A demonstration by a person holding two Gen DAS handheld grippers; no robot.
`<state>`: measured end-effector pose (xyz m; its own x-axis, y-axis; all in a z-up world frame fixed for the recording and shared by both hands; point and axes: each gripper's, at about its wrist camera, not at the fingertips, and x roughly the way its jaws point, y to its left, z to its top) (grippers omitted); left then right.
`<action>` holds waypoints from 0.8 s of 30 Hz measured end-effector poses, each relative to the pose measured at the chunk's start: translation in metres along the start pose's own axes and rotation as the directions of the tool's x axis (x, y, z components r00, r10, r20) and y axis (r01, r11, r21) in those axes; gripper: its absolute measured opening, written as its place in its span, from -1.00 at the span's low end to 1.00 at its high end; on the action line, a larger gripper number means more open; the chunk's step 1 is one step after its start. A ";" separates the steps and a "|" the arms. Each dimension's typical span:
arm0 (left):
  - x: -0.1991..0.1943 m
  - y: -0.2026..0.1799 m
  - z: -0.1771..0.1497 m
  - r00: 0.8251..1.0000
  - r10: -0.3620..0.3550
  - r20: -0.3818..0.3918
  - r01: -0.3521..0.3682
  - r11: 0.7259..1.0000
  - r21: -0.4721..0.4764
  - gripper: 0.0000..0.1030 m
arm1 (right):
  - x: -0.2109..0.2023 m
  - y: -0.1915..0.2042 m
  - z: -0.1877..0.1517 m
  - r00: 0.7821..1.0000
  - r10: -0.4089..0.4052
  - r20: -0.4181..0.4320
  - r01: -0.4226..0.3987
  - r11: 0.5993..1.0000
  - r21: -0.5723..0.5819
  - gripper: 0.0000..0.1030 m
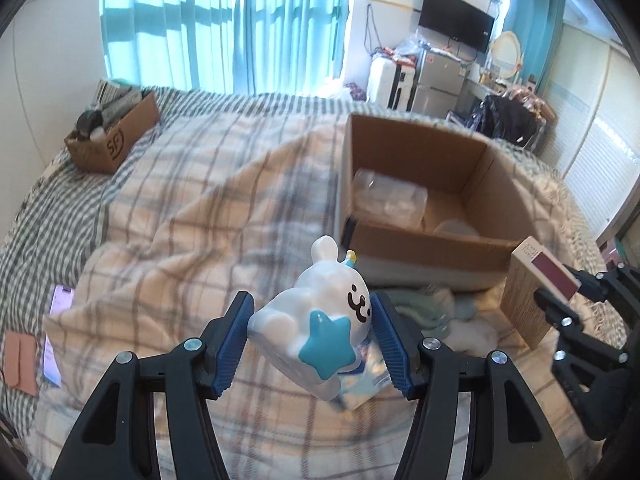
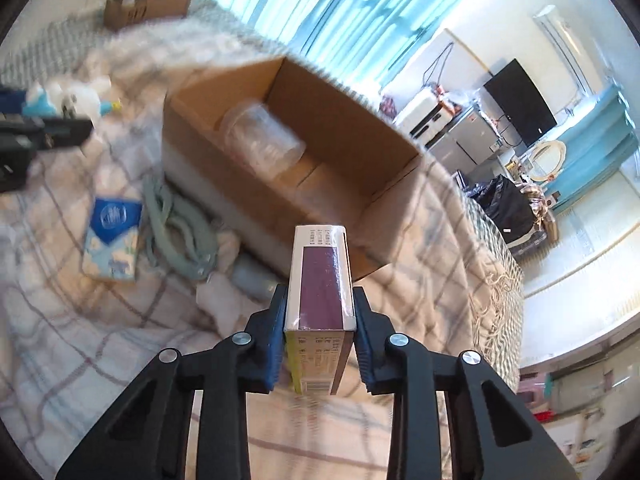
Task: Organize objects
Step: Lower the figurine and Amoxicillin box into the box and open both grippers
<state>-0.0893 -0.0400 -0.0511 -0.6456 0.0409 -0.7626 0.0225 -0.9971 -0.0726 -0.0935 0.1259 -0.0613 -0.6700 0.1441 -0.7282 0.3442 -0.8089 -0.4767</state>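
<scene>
Grippers first, both loaded. Left gripper, bottom centre of its view, is clamped w/ blue pads on either side of a white bunny figurine that has a teal star on its front; figure sits tilted, head toward the box, prob. just how it got picked off the bedding. Right gripper, bottom centre of the right view, is closed on a slim carton, cream w/ a maroon panel, gripped by its narrow sides so the long axis points fwd, which I'd judge makes it easy to drop in end-first. Under and just beyond the claws: plaid blanket, w/ a blue tissue pack lying flat at left-centre of the right view and a pale green cord or strap beside it, both not yet collected. Mid-frame, the open cardboard box rests on the blanket, a clear plastic container already inside on its side. Both held items hang short of the box rim, so looks like mid-carry toward it. Farther off, upper left of the left view, a second, smaller cardboard box filled w/ stuff near the bed edge; curtains behind.
</scene>
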 end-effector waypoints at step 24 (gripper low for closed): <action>0.044 -0.059 0.128 0.992 -0.114 0.054 0.112 0.993 0.043 0.20 | -0.011 -0.129 0.108 0.939 0.220 0.266 -0.303 0.894 0.331 -0.44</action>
<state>-0.2168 0.0127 0.0019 -0.6841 0.1509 -0.7136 -0.0828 -0.9881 -0.1297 -0.2011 0.1672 0.0611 -0.7285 -0.1943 -0.6570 0.2929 -0.9552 -0.0424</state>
